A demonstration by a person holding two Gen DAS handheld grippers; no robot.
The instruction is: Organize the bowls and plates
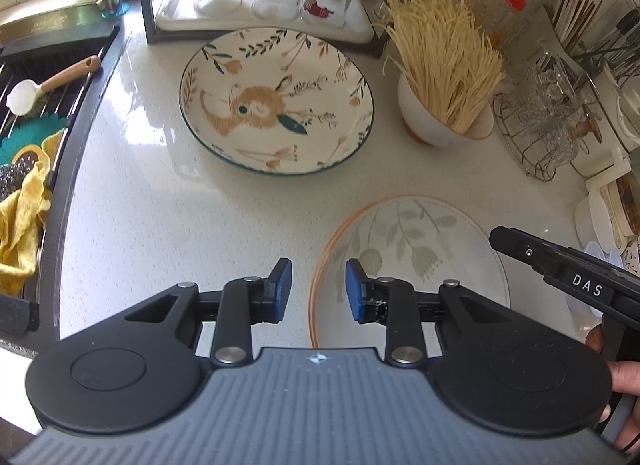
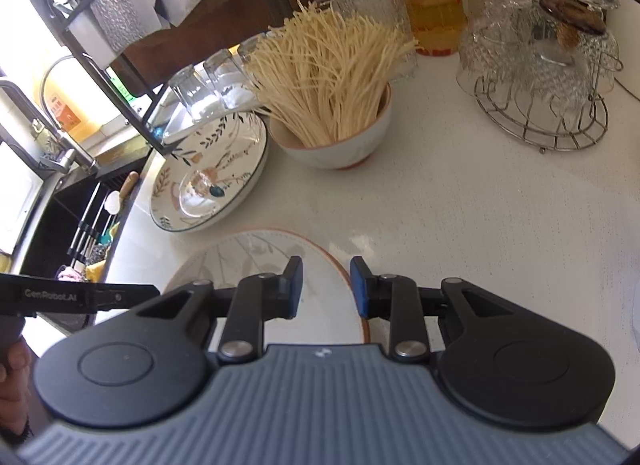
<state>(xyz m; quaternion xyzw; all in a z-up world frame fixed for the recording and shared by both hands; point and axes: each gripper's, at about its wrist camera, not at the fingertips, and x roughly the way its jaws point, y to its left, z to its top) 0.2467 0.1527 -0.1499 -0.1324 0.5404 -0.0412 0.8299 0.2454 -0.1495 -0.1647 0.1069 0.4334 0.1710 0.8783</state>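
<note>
Lying flat, orange-rimmed plate (image 1: 420,241), rimless axis, beneath both grippers' spread, empty jaws.

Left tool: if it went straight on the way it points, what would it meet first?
Probably the rabbit plate, though its height is unclear. The left tool is open, with bare countertop ahead of it first.

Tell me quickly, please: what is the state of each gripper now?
Left gripper: open, holding nothing, over the left rim of the orange-rimmed plate.
Right gripper: open, holding nothing, over that plate's right rim.
</note>
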